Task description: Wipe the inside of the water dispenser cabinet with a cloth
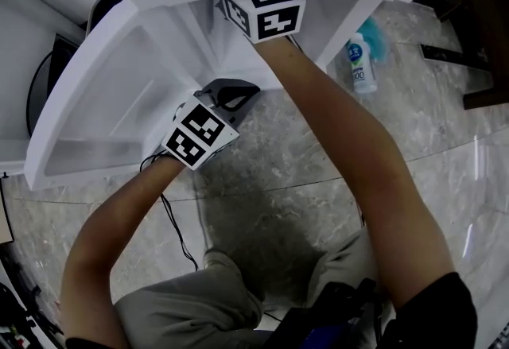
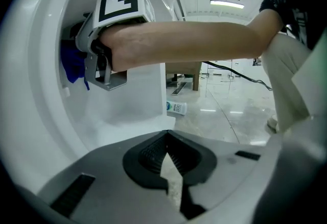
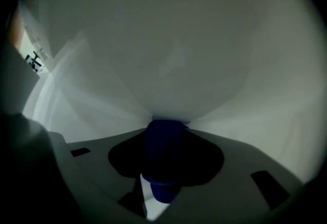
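One cabinet (image 1: 87,93), open toward the person. Two tongs: right tongs (image 3: 164,125) are deep inside it, clamped on the single blue cloth (image 3: 162,156). The inner wall lies straight ahead of the cloth, so this hand is nearer. Left tongs (image 2: 167,139) are fully closed and empty, at the opening. One bottle (image 1: 362,65) lies on the floor.

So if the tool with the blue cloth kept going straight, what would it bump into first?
The white cabinet wall. The right tool grips the blue cloth at its tip, and the cloth looks pressed right up against that wall, though the depth is hard to judge in this dim view.
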`<state>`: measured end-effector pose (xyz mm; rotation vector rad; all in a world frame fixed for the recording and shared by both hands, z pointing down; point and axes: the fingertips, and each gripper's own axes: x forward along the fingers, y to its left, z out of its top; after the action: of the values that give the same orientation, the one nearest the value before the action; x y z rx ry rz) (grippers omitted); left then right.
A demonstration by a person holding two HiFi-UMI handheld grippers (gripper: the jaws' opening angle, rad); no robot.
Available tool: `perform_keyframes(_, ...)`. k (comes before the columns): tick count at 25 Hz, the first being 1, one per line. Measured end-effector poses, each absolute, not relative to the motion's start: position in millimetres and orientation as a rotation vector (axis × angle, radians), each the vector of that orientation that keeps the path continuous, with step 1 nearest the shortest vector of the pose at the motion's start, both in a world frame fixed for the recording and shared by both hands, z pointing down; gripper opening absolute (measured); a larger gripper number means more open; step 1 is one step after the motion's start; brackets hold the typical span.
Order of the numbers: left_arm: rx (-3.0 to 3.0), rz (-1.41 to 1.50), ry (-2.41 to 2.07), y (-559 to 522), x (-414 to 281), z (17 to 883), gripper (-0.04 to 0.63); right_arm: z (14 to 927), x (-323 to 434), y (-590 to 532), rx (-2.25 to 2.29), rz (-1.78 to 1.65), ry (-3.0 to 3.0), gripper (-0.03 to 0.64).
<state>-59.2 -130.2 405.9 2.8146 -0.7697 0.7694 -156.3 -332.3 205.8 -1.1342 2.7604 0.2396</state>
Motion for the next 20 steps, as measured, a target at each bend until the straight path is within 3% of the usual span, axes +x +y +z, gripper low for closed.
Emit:
perform_keyframes(8,2.677,0.713,-0.831,-126,-77,422,0.006,256,-147,-310,-0.986,0.465,3.073,0.135)
perform_keyframes(13,2.654,0.690,-0.824,-123,-74,427,0.006,336,-131,-299,-0.968,0.374,3.335,0.135)
perform_keyframes(20,2.674,0.700,-0.773,-114,-64,433,0.006,434,-158,-245,-0.523,0.566,3.770,0.135)
